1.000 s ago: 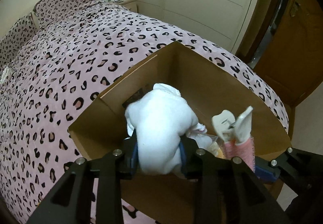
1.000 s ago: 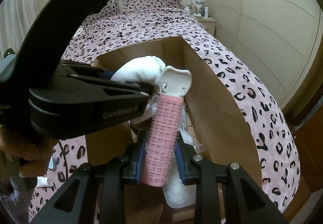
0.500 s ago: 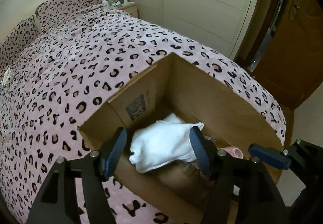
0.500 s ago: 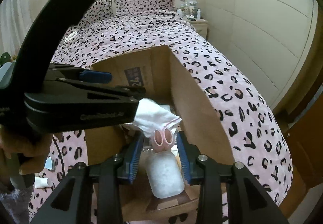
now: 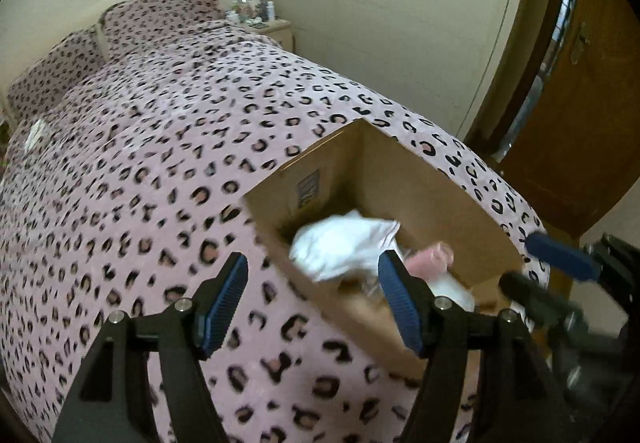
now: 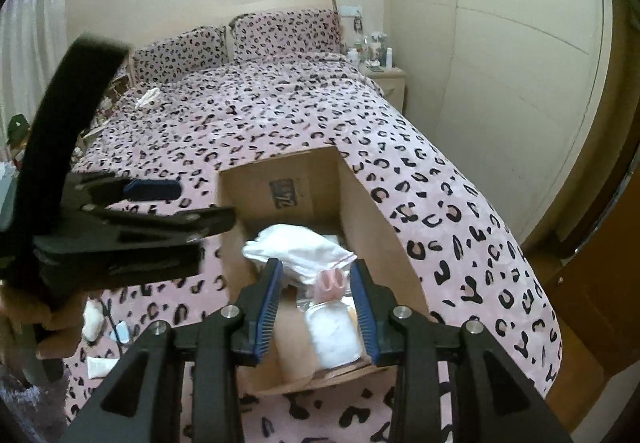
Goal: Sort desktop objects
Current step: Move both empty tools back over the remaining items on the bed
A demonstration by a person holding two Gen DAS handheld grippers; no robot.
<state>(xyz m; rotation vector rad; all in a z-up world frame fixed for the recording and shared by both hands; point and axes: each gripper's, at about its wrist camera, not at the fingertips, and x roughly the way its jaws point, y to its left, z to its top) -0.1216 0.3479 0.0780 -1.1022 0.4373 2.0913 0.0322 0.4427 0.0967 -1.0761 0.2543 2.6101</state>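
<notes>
Right wrist view: leopard-print bedspread (image 6: 280,123) fills a cream-walled bedroom, cardboard box (image 6: 384,227) sitting on it. White cloth (image 6: 300,247) and pink hair roller (image 6: 330,281) lie inside the box, below the right gripper (image 6: 316,303), released and empty. Left gripper (image 5: 312,303) hangs spread wide, nothing between its pads.

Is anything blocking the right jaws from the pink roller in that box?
Nothing visible: the pink roller lies exposed in the cardboard box, beside the white cloth, directly beyond the right gripper.

Brown box (image 6: 372,203); white cloth (image 6: 304,247); pink leopard-print bedspread (image 6: 280,115).
</notes>
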